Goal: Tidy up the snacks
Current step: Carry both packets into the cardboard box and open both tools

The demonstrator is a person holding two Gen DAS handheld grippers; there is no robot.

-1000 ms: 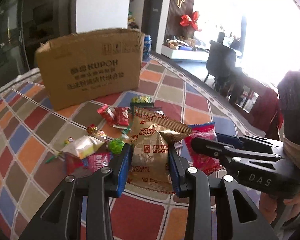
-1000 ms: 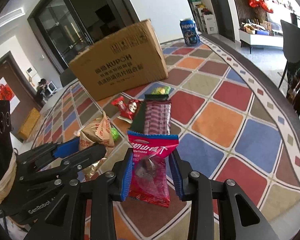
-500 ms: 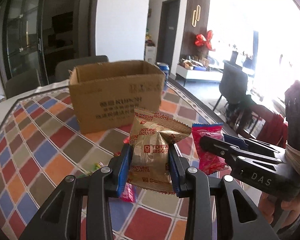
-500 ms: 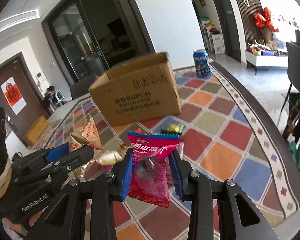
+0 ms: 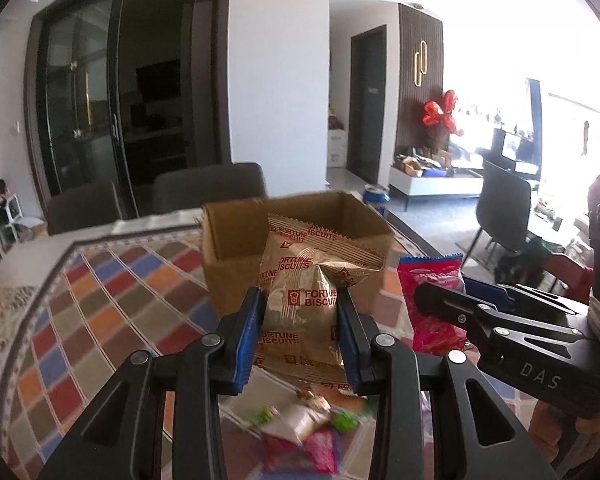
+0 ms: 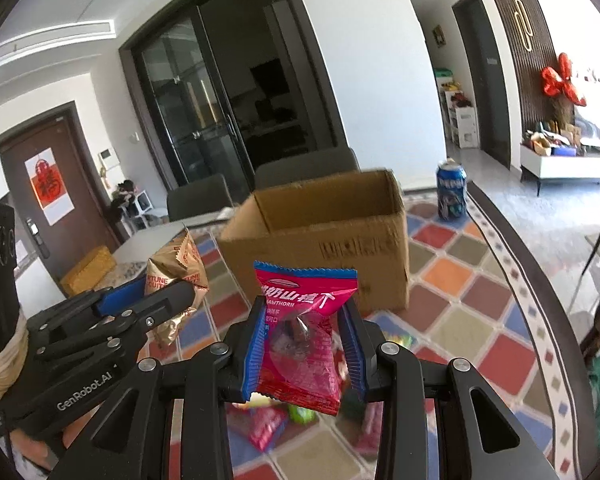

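My left gripper (image 5: 298,332) is shut on a gold Fortune Biscuits packet (image 5: 300,304), held in the air in front of the open cardboard box (image 5: 228,280). To its right, my right gripper (image 6: 304,348) is shut on a pink hawthorn snack packet (image 6: 300,344), also raised. Each view shows the other gripper with its packet: the pink packet (image 5: 428,280) at right, the gold packet (image 6: 176,268) at left. The box (image 6: 332,248) stands upright just beyond both packets, its top open. Several small snacks (image 5: 300,420) lie on the table below the grippers.
A checked, many-coloured tablecloth (image 5: 100,304) covers the table. A blue drink can (image 6: 452,196) stands right of the box near the table edge. Dark chairs (image 5: 208,188) stand behind the table. Loose wrapped sweets (image 6: 276,424) lie under my right gripper.
Both grippers have risen from the snack pile with their packets, and now look over the box's rim into its open top. The snacks on the table have dropped low in view.
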